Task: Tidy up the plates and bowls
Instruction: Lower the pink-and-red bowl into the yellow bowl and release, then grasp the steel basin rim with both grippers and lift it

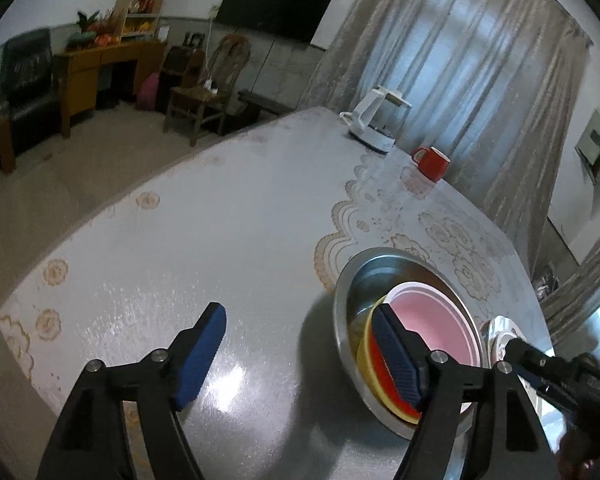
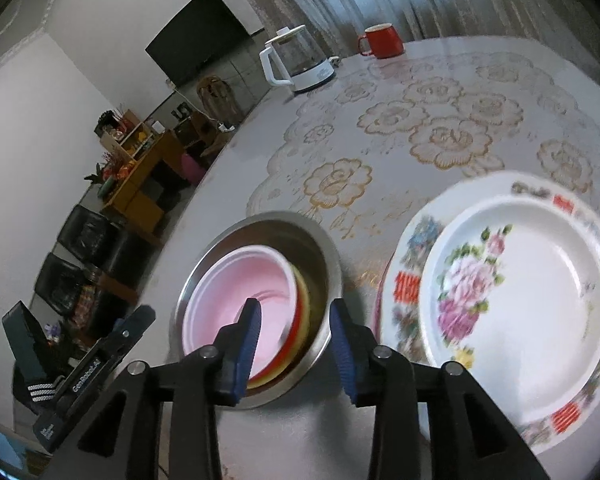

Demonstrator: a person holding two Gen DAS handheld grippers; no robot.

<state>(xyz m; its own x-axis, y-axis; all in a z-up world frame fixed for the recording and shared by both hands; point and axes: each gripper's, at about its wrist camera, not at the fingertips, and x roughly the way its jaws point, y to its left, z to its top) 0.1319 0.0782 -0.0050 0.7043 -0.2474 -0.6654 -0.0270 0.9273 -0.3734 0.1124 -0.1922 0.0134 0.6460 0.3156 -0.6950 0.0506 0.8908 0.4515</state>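
The steel bowl (image 2: 324, 248) rests on the table (image 1: 220, 220) and holds nested pink (image 2: 236, 280), red and yellow bowls. The left gripper (image 1: 300, 354) is spread wide and released, gripping nothing. The right gripper (image 2: 296, 346) straddles the steel rim, part open, pads clear. Only the right view shows the floral plate (image 2: 520, 304) beside the bowl.

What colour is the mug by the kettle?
Red mug, white inside; clearest in the right wrist view.
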